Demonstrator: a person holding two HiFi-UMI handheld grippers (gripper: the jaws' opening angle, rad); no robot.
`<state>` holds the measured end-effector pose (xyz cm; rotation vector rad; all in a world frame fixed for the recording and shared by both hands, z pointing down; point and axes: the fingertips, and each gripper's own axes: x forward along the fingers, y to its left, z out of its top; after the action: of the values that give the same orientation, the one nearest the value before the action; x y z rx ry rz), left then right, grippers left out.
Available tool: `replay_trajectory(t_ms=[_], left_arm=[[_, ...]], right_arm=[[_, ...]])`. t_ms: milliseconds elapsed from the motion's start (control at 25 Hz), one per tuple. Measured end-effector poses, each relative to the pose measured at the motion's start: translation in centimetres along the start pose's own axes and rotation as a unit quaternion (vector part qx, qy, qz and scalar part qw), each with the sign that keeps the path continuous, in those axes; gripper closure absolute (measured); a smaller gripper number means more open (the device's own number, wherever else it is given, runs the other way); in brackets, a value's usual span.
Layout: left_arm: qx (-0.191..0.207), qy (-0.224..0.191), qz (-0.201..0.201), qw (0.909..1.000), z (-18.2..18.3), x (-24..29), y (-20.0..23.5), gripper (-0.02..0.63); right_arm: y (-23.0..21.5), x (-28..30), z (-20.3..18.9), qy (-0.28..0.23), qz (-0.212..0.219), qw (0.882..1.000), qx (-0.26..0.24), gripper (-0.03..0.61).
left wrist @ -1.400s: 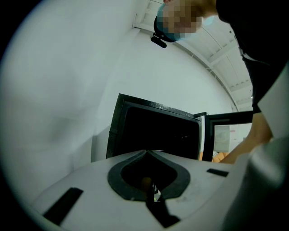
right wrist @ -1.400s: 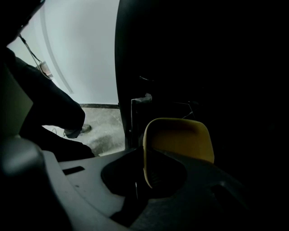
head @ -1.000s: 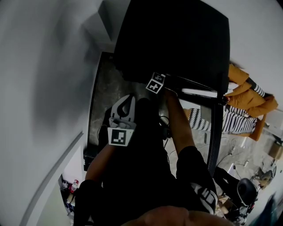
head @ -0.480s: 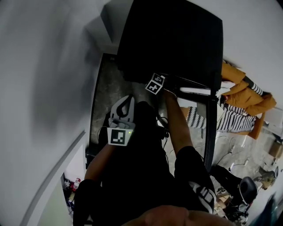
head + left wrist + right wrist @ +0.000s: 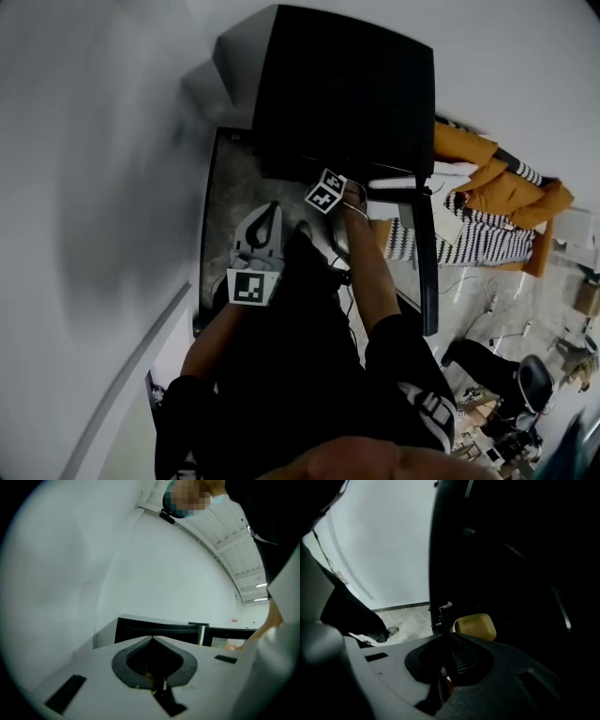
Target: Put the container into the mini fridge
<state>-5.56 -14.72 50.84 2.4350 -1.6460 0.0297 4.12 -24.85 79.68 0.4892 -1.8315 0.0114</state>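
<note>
The black mini fridge (image 5: 347,84) stands at the top of the head view, its door (image 5: 424,253) swung out to the right. My right gripper (image 5: 352,187) is at the fridge's open front. In the right gripper view its jaws (image 5: 450,633) are closing, tips together with nothing between them. The yellow container (image 5: 474,626) sits just beyond them inside the dark fridge (image 5: 511,550). My left gripper (image 5: 274,206) hangs back from the fridge, shut and empty. The left gripper view shows its tips (image 5: 152,637) meeting below the fridge (image 5: 159,631).
A white wall runs along the left. An orange jacket (image 5: 492,173) and a striped cloth (image 5: 469,242) lie right of the door. A black chair (image 5: 525,380) and cables sit on the floor at lower right. A shoe (image 5: 391,631) rests on the grey floor (image 5: 408,618).
In the head view the door's edge has shifted left, nearer the fridge body, and the whole view has turned a little. Both grippers stay about where they were.
</note>
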Motion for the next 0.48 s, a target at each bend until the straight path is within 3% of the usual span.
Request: replay_trajectory(t_ms=[320, 480], left_arm=[[-0.004, 0.001, -0.040, 0.9992, 2.8, -2.8, 0.0, 0.612], [-0.007, 0.006, -0.054, 0.9985, 3.2, -5.0, 0.7, 0.612]], right_arm=[[2.4, -4.5, 1.5, 0.000, -0.021, 0.998, 0.057, 0.577], [4.0, -7.0, 2.8, -0.014, -0.050, 0.991, 0.123, 0.577]])
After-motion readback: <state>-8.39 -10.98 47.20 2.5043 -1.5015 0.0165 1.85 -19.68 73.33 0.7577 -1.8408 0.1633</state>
